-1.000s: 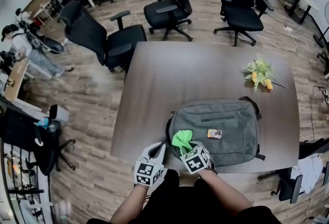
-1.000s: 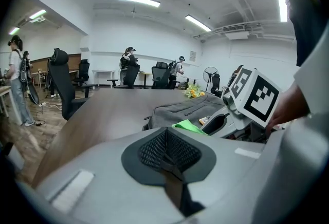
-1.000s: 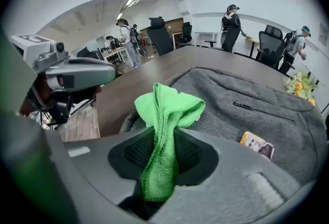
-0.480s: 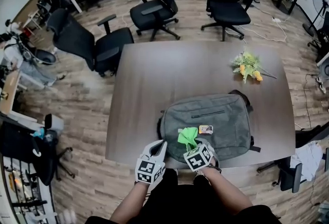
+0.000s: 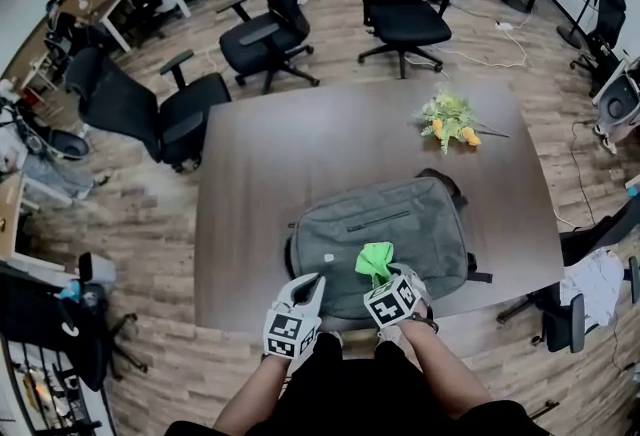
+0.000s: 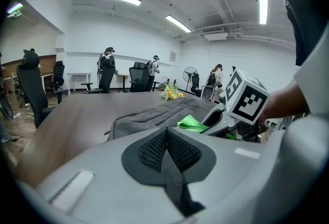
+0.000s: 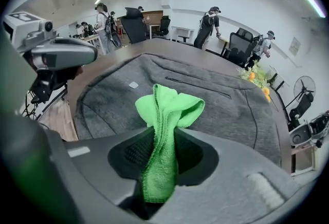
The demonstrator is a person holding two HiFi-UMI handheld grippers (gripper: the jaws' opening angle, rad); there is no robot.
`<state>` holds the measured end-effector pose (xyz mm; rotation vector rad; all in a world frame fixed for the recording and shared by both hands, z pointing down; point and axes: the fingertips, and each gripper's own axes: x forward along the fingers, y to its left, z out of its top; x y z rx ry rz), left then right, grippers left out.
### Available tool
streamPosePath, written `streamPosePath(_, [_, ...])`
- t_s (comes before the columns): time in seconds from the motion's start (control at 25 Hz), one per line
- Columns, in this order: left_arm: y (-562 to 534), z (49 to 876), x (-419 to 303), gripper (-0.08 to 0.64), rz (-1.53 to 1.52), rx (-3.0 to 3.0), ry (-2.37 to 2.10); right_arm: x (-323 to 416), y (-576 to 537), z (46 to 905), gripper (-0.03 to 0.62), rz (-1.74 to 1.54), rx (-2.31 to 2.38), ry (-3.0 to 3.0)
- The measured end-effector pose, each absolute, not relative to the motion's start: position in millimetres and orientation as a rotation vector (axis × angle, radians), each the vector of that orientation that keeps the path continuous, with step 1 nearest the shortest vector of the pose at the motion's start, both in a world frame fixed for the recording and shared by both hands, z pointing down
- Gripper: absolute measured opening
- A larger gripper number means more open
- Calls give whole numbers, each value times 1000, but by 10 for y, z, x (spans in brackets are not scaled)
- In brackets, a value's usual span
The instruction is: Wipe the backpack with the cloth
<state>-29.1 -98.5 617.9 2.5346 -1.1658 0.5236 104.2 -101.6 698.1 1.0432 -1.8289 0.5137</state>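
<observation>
The grey backpack (image 5: pixel 385 229) lies flat, zipped front up, at the near edge of the worktop (image 5: pixel 300 154), within easy reach for wiping. Over its near middle the green cloth (image 5: pixel 375 259) is pinched in the closed right tongs (image 5: pixel 383 280). A bunched tuft pokes ahead of them, likely so that fabric, not plastic, meets the bag; whether it touches, I cannot tell. The left tongs (image 5: pixel 311 286) are closed on nothing, just left of the bag, probably waiting to steady it. A bunch of flowers (image 5: pixel 448 119) lies far right, well apart.
</observation>
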Motion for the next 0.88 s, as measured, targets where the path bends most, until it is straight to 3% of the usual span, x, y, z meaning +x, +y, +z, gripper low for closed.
streamPosePath(0.88, [-977, 6169, -74, 18, 514, 2589, -1126, 2566, -1173, 6610, 120, 462, 1310, -1584])
